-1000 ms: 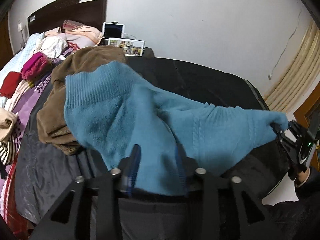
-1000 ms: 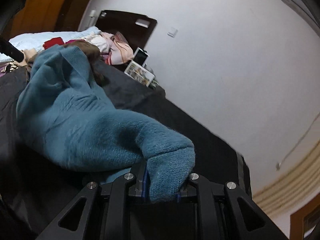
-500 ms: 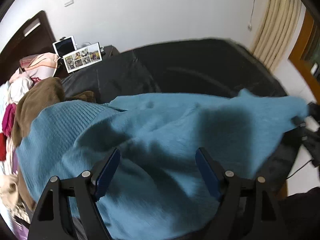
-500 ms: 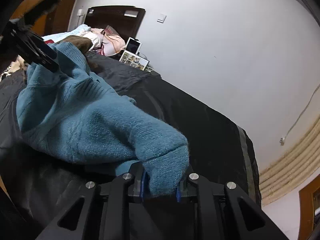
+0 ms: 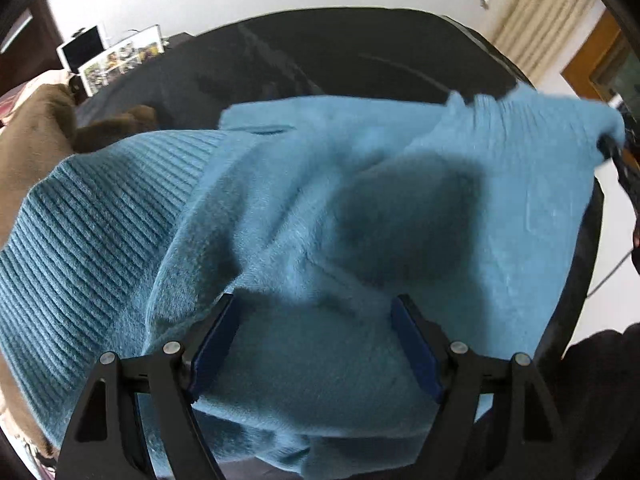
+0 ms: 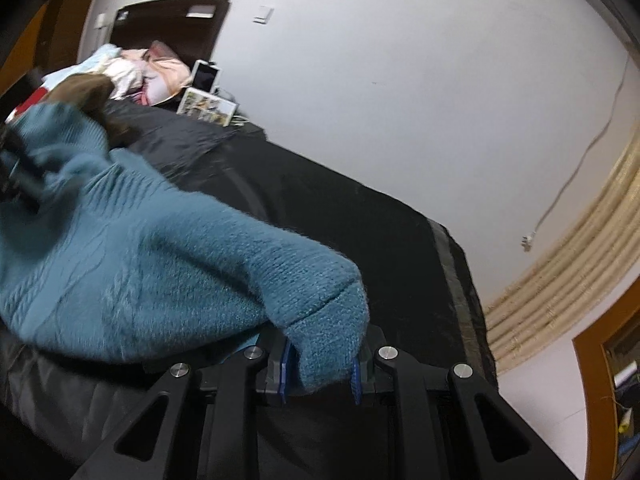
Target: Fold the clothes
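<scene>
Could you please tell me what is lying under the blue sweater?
Under the blue sweater lies the black cover, plus a brown garment at its ribbed end. Anything beneath its middle is hidden.

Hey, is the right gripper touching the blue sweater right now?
Touching. The right wrist view shows the right gripper with its pads closed on a corner of the blue sweater.

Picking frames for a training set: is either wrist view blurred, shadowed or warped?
Left wrist view: the blue sweater is smeared towards its right edge, and a dark shadow falls across its middle. Right wrist view: the sweater's cuff by the right gripper is sharp, but the far left is motion-blurred. In both views the fisheye bends the black bed cover.
</scene>
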The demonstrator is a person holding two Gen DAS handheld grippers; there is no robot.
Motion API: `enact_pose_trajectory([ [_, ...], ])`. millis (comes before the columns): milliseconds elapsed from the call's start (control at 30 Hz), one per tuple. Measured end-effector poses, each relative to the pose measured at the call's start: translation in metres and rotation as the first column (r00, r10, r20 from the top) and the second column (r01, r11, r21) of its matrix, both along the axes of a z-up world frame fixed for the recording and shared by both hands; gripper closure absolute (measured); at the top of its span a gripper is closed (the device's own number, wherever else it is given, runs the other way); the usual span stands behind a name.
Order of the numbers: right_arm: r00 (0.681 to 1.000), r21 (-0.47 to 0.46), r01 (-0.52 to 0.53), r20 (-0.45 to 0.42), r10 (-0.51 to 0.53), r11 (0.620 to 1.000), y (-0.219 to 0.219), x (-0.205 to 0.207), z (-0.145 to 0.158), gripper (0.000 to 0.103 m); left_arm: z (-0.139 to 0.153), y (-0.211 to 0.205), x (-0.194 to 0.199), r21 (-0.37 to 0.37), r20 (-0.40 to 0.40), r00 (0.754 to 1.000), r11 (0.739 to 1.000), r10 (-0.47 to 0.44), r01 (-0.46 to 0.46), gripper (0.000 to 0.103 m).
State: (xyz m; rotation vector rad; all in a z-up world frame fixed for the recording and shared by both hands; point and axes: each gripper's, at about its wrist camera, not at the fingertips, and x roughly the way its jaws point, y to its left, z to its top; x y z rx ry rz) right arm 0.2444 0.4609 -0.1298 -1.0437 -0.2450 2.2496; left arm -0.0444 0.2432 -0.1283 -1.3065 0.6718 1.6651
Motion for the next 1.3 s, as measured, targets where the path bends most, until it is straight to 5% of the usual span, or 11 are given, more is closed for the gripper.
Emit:
enact_pose_trajectory([
  [300,1.0,-0.025,0.014,0.006,-0.014,1.0,0.005,-0.008,-0.002,0.082,-0.009,0.019,-0.037,0.052,0.079,0.997,0.999,-0.019,0.015,0.022],
  [700,0.999,-0.061,0.034,0.013,-0.034,0.998,0.012,-0.011,-0.007,0.082,-0.021,0.034,-0.042,0.019,0.174,0.964,0.979,-0.201,0.201,0.023],
  [867,0.999,-0.069,0.034,0.015,-0.033,0.997,0.014,-0.014,-0.008,0.082,-0.016,0.03,-0.036,0.009,0.155,0.958,0.97,-0.24,0.241,0.042],
  [1033,0.999,-0.118,0.03,0.017,-0.028,0.993,0.017,-0.013,-0.011,0.082,-0.011,0.023,-0.056,0.059,0.207,0.961,0.983,-0.185,0.176,0.067],
  [1300,0.998,-0.149,0.048,0.048,-0.041,0.988,0.017,-0.012,-0.022,0.082,0.004,0.025,-0.059,0.082,0.199,0.944,0.964,-0.263,0.251,0.071],
])
